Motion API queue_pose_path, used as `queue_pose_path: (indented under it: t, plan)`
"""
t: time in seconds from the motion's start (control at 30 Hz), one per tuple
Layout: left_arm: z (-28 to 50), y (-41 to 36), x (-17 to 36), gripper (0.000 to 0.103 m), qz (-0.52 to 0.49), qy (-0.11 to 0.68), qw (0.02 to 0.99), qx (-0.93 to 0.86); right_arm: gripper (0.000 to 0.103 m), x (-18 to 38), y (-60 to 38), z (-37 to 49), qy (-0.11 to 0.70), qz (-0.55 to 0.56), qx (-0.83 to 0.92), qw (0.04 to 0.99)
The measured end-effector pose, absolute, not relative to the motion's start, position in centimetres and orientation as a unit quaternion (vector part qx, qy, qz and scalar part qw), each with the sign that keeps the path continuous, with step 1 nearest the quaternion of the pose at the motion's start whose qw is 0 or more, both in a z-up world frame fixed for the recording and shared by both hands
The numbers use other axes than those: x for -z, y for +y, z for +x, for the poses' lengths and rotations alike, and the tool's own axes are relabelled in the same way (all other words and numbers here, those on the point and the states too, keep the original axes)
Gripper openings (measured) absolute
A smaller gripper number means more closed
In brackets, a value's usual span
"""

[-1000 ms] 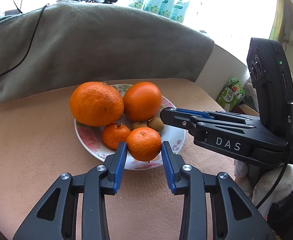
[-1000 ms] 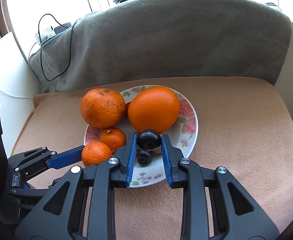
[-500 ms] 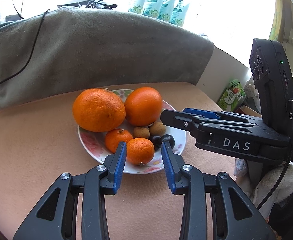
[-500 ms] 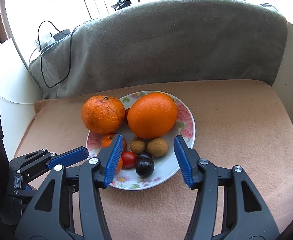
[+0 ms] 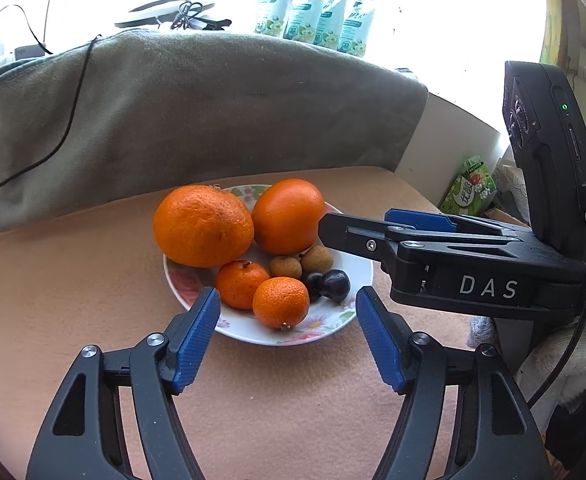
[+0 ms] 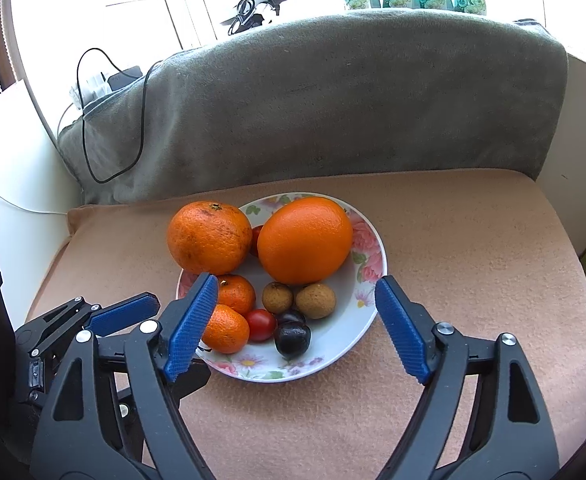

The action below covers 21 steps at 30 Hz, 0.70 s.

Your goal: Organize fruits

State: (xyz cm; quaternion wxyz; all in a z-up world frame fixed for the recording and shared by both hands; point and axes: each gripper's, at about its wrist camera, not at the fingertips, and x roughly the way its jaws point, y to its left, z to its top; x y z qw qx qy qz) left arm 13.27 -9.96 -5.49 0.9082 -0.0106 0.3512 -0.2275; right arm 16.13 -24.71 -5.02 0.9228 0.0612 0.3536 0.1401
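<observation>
A flowered plate (image 6: 377, 312) on the beige cushion holds two big oranges (image 6: 209, 238) (image 6: 305, 240), two small mandarins (image 5: 241, 284) (image 5: 281, 302), two brown longans (image 6: 316, 300), a cherry tomato (image 6: 261, 324) and dark plums (image 6: 292, 338). My left gripper (image 5: 288, 300) hovers at the plate's near rim. Its jaws are opening and its pads stand apart from the near mandarin. My right gripper (image 6: 297, 282) hangs over the plate's front. Its jaws are also opening, with nothing pressed between them. Each gripper shows from the side in the other's view: right gripper (image 5: 357, 224), left gripper (image 6: 113, 308).
A grey blanket (image 6: 333, 100) covers the upright back behind the cushion (image 6: 473, 260), with a black cable (image 6: 105, 152) draped over it. Teal bottles (image 5: 313, 16) line the window sill. A green carton (image 5: 469, 194) stands off the cushion's right edge. A white-gloved hand (image 5: 565, 356) holds the right gripper.
The left jaws let go of the small mandarin and the right jaws let go of a dark plum; both fruits now lie on the plate. Both jaws have spread wide.
</observation>
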Motion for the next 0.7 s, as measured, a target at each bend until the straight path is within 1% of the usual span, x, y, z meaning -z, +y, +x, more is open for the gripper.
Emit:
queue_pose_path:
  t: [0.07, 0.13, 0.23, 0.3, 0.33, 0.7]
  plan:
    - [13.2, -9.9, 5.4, 0.072, -0.009, 0.351, 0.909, 0.223, 0.084, 4.9, -24.7, 16.0, 0.353, 0.062, -0.139, 0.923]
    - [13.2, -10.0, 5.4, 0.073, -0.007, 0.35, 0.91, 0.221, 0.087, 4.8, -24.7, 16.0, 0.353, 0.062, -0.139, 0.923]
    - [13.1, -9.9, 5.3, 0.073, -0.007, 0.348, 0.912, 0.218, 0.087, 4.7, -24.6, 15.8, 0.351, 0.061, -0.14, 0.924]
    - [13.0, -9.9, 5.2, 0.078, -0.008, 0.348, 0.912, 0.216, 0.087, 4.6, -24.4, 15.7, 0.35, 0.059, -0.14, 0.924]
    - [13.0, -9.9, 5.2, 0.078, -0.008, 0.347, 0.913, 0.215, 0.088, 4.6, -24.4, 15.6, 0.35, 0.057, -0.14, 0.924]
    - [12.4, -9.7, 4.7, 0.079, -0.003, 0.341, 0.917, 0.209, 0.088, 3.9, -24.2, 14.6, 0.341, 0.051, -0.134, 0.929]
